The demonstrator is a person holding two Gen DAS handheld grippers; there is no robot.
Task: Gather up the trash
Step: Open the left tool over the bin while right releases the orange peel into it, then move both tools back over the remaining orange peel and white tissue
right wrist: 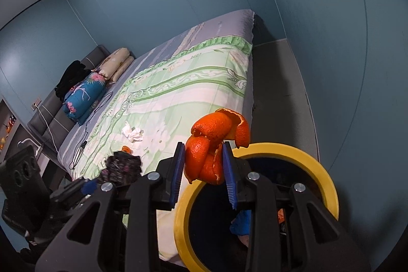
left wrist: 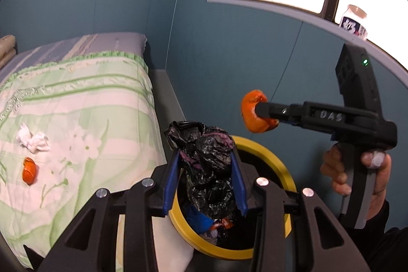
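Note:
My left gripper point(left wrist: 206, 157) is shut on a crumpled black plastic bag point(left wrist: 209, 170) and holds it over the yellow-rimmed trash bin point(left wrist: 278, 162), which has trash inside. My right gripper point(right wrist: 204, 157) is shut on an orange peel point(right wrist: 214, 147) above the bin's rim point(right wrist: 318, 165). In the left wrist view the right gripper point(left wrist: 257, 114) holds the peel point(left wrist: 251, 116) above and behind the bin. On the bed lie a crumpled white tissue point(left wrist: 32, 139) and another orange peel point(left wrist: 29, 170). The tissue point(right wrist: 132, 133) also shows in the right wrist view.
The bed with a green flowered cover point(right wrist: 178, 93) is left of the bin. Rolled blankets point(right wrist: 84, 96) and a black cable point(right wrist: 89, 124) lie near the headboard. A blue wall is behind, with a window ledge holding a jar point(left wrist: 354, 22).

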